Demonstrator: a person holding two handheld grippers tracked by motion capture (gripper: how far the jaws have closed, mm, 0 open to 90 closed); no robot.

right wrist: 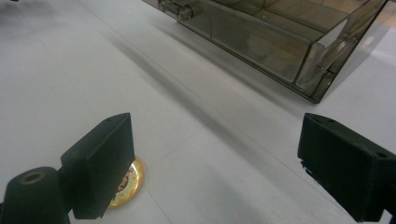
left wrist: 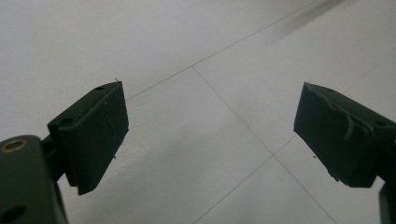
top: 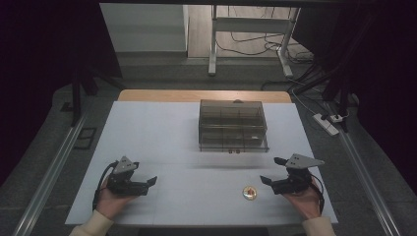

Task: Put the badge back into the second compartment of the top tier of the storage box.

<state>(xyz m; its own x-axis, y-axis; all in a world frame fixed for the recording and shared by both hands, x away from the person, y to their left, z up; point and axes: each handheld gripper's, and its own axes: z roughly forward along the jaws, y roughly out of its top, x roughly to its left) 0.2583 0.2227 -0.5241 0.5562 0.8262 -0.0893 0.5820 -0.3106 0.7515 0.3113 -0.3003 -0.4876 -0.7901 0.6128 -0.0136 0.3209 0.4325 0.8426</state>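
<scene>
My right gripper [top: 273, 170], jaws wide and empty, sits just right of the coin [top: 250, 192]; left gripper [top: 145, 173], likewise open, lies farther.

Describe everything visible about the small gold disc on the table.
The disc is small, round, flat and shiny gold, with a darker reddish pattern at its centre, too small to read. It lies flat on the white table, nearer the person than the clear box, just left of the open right gripper. Nothing but the table touches it.
</scene>
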